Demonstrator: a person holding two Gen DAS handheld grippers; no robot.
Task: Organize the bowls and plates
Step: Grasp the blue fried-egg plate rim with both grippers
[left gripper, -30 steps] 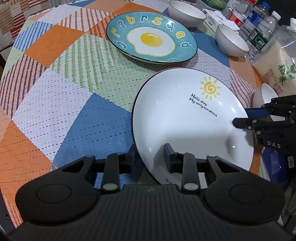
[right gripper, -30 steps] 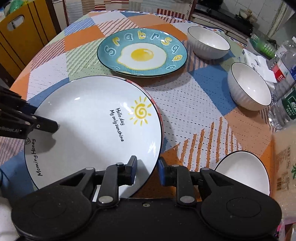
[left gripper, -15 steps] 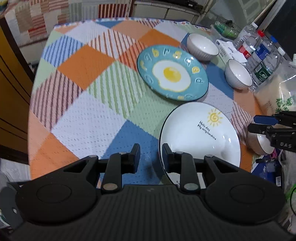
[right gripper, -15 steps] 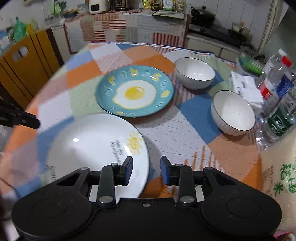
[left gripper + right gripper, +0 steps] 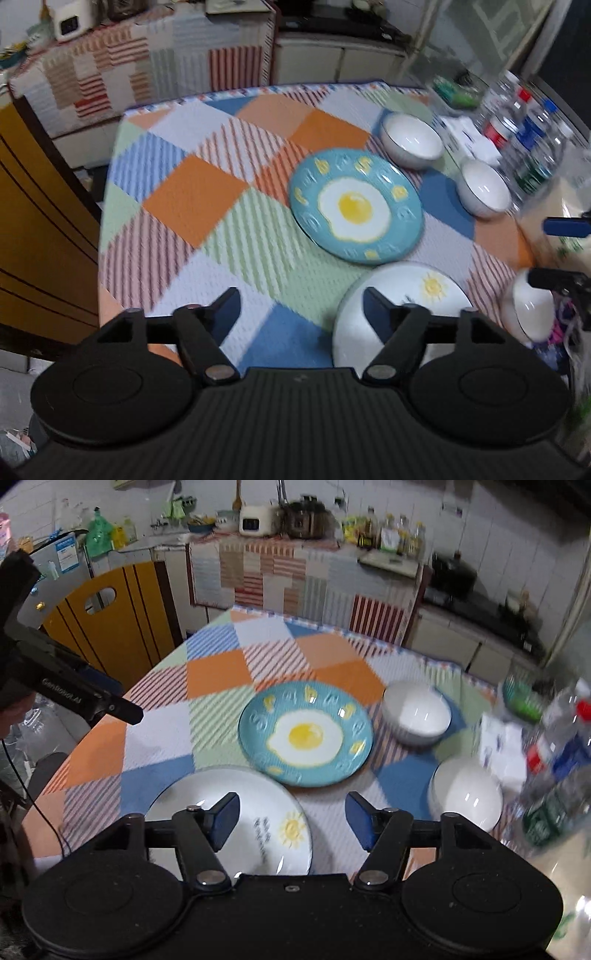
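A white plate with a sun drawing (image 5: pixel 436 291) (image 5: pixel 177 805) lies flat on the checked tablecloth at the near edge. Beyond it sits a blue plate with a fried-egg picture (image 5: pixel 354 206) (image 5: pixel 304 734). Two white bowls (image 5: pixel 412 140) (image 5: pixel 484 188) stand at the far right, and a third bowl (image 5: pixel 528 310) is at the near right. My left gripper (image 5: pixel 300 301) hovers high above the table with its jaws opening and nothing between them. My right gripper (image 5: pixel 291 806) is also raised, its jaws opening over the white plate without touching it.
Water bottles (image 5: pixel 524 136) and a tissue pack (image 5: pixel 502 749) crowd the table's right side, beside a clear bag (image 5: pixel 569 206). A yellow chair (image 5: pixel 110 627) stands at the left. A covered kitchen counter (image 5: pixel 295 568) runs behind the table.
Both grippers let go of the white sun plate's rim, rose well above the table and spread their jaws wide. The plate stays flat on the cloth.
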